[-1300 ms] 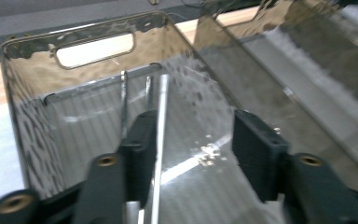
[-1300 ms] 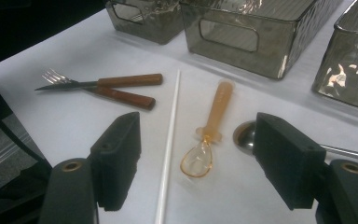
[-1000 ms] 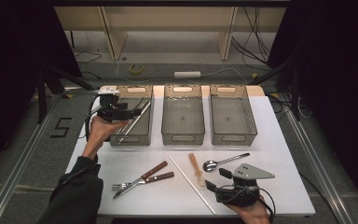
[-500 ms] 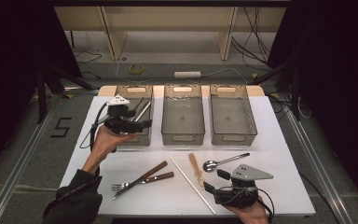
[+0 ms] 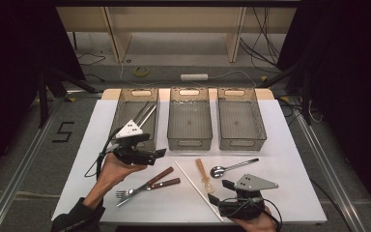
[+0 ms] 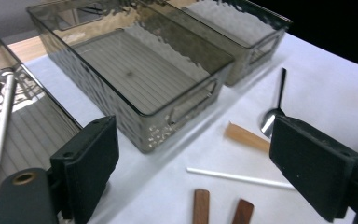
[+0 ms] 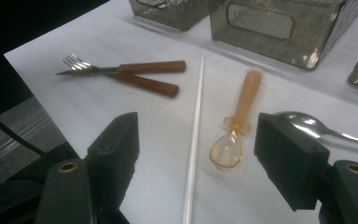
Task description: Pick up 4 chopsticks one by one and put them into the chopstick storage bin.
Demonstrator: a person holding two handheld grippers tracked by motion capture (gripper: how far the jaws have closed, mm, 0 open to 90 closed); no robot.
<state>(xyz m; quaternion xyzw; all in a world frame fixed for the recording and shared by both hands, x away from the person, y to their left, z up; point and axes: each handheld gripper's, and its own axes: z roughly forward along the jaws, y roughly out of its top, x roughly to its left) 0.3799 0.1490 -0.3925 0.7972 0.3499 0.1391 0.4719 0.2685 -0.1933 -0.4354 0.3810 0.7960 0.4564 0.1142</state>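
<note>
My left gripper (image 5: 158, 153) hovers just in front of the left bin (image 5: 118, 113), pointing right. Its jaws have just been opening and stand open with nothing between them; in the left gripper view (image 6: 193, 163) they frame the white stick (image 6: 237, 177) and two wooden handle ends (image 6: 200, 207). Metal utensils (image 5: 145, 113) lie in the left bin. My right gripper (image 5: 220, 192) rests low at the near edge, open and empty (image 7: 200, 144), facing the orange plastic spoon (image 7: 240, 116) and the white stick (image 7: 196, 121). The wooden-handled fork (image 7: 121, 69) and knife (image 7: 144, 84) lie crossed to the left.
The middle bin (image 5: 189, 142) and right bin (image 5: 240, 142) stand side by side at the back of the white table. A metal spoon (image 5: 232, 166) lies in front of them. Dark floor with cables surrounds the table.
My left hand has drawn back from over the left bin toward the near side, ending above the fork and knife area. The right gripper has stayed put.
</note>
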